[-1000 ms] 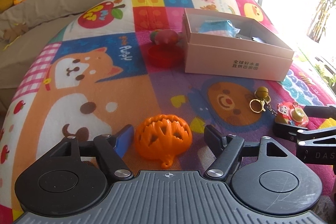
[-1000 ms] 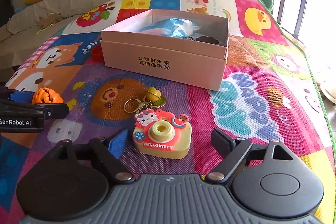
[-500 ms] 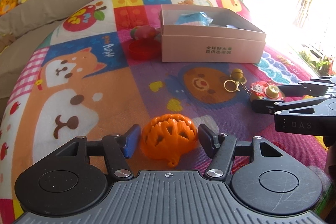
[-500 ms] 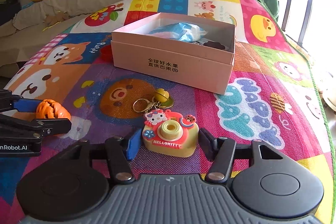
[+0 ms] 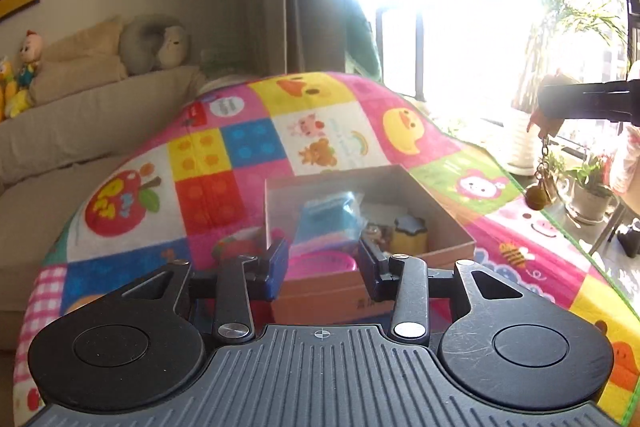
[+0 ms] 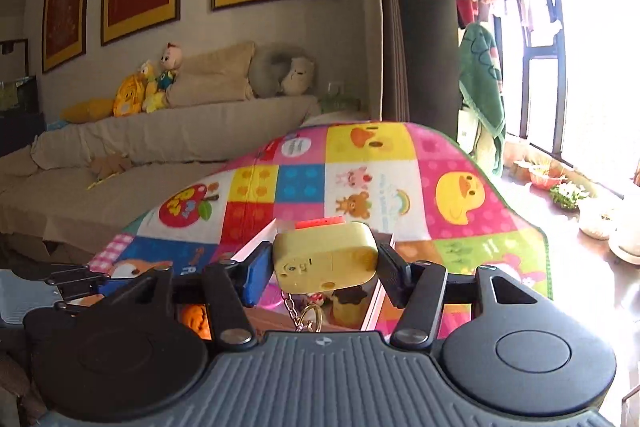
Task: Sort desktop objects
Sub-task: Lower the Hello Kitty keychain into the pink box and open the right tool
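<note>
In the right wrist view, my right gripper [image 6: 325,269] is shut on the yellow toy camera [image 6: 328,253] and holds it in the air. Its keychain [image 6: 304,313] dangles below. The left wrist view shows that gripper [image 5: 554,101] at the far right with the bell [image 5: 538,197] hanging from it. My left gripper [image 5: 324,263] has its jaws drawn close, and nothing shows between them. The orange pumpkin [image 6: 196,319] peeks out low on the left, near the left gripper's fingers [image 6: 76,281]. I cannot tell whether it is held. The pink box [image 5: 328,293] lies just ahead.
The box holds a blue packet [image 5: 328,219], a yellow item [image 5: 408,235] and something pink [image 5: 320,263]. A red dish [image 5: 236,247] sits left of it on the patchwork mat [image 5: 208,155]. A sofa [image 6: 160,147] stands behind. Potted plants [image 5: 588,195] line the window at right.
Both grippers rose and tipped upward. The right one closed on the toy camera and lifted it off the mat with its keychain. The left jaws narrowed and the pumpkin left their gap.
</note>
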